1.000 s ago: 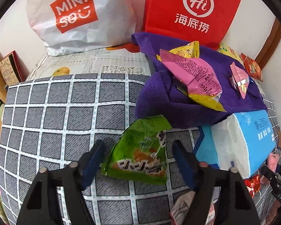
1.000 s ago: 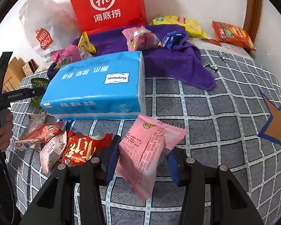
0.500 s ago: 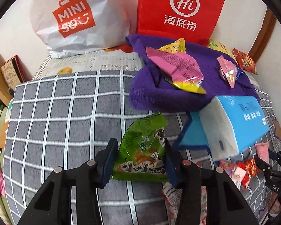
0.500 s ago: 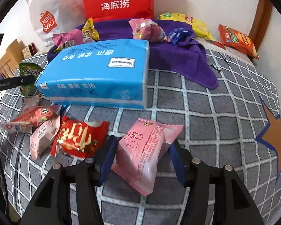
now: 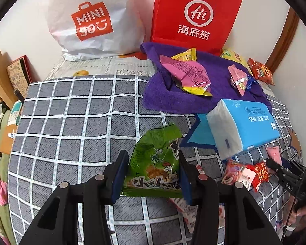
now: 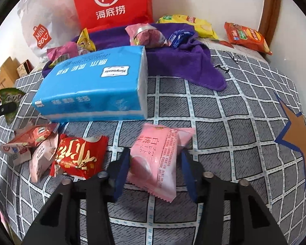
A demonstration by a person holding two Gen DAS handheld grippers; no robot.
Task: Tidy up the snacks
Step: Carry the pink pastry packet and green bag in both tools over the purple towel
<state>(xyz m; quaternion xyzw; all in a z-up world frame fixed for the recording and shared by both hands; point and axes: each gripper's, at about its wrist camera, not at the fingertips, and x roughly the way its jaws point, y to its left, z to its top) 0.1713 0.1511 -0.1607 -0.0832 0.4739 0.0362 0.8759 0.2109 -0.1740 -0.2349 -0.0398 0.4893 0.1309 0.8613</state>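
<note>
My left gripper (image 5: pixel 152 153) is shut on a green snack packet (image 5: pixel 159 136) and holds it a little above the grey checked bedspread (image 5: pixel 71 122). In the right wrist view that packet (image 6: pixel 10 97) shows at the far left edge. My right gripper (image 6: pixel 155 152) has a pink snack packet (image 6: pixel 159 145) between its blue pads; its jaws are closing and the pads press the packet's sides. A red foil packet (image 6: pixel 77 155) and other small packets (image 6: pixel 30 140) lie just left of it.
A blue tissue pack (image 6: pixel 91 85) lies in the middle of the bed. Behind it a purple towel (image 5: pixel 173 102) carries several snacks. A red paper bag (image 5: pixel 195 16) and a white shopping bag (image 5: pixel 91 20) stand against the wall. Yellow (image 6: pixel 189 22) and orange (image 6: pixel 246 36) packets lie far right.
The left jaws closed on the green packet and lifted it off the bedspread. The right jaws loosened around the pink packet, then closed on it again.
</note>
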